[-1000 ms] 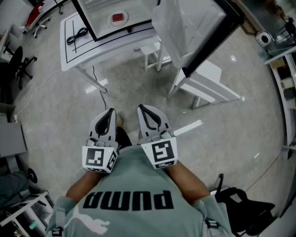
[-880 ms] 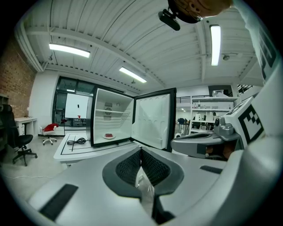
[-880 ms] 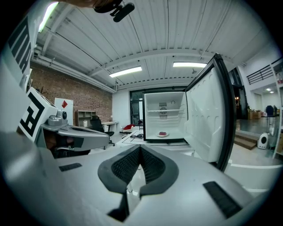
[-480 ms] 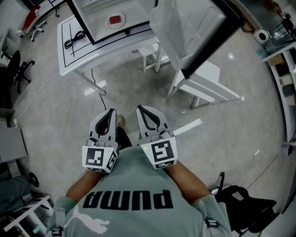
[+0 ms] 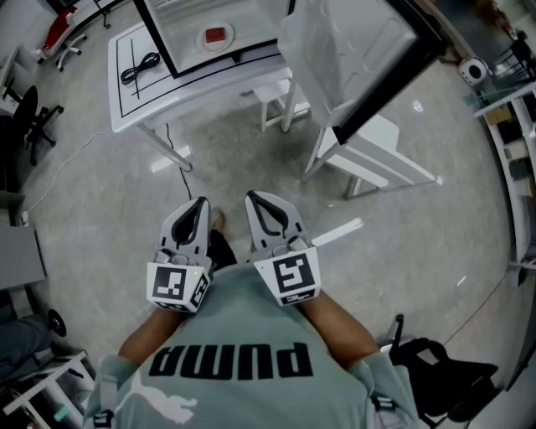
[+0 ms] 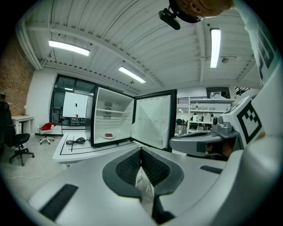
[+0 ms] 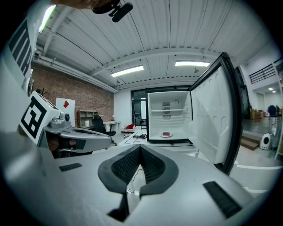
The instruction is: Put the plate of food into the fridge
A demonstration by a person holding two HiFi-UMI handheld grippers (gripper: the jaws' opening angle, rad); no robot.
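Your plate of food (image 5: 215, 35) sits inside the fridge (image 5: 251, 21) on the bench (image 5: 138, 92), so the placing looks done. Your left tool (image 5: 201, 202) and right tool (image 5: 253, 198) are both closed and empty, well apart from it; the door (image 5: 352, 42) hangs open, perhaps the only thing left

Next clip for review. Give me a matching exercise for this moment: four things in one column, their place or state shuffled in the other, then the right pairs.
Things:
1. plate of food
2. fridge door
3. black cable
4. left gripper

Places or states:
A. shut, nothing between its jaws
B. lying on the table beside the fridge
C. swung open
D. on the floor inside the fridge

Pairs: 1-D, 2-C, 3-B, 4-A
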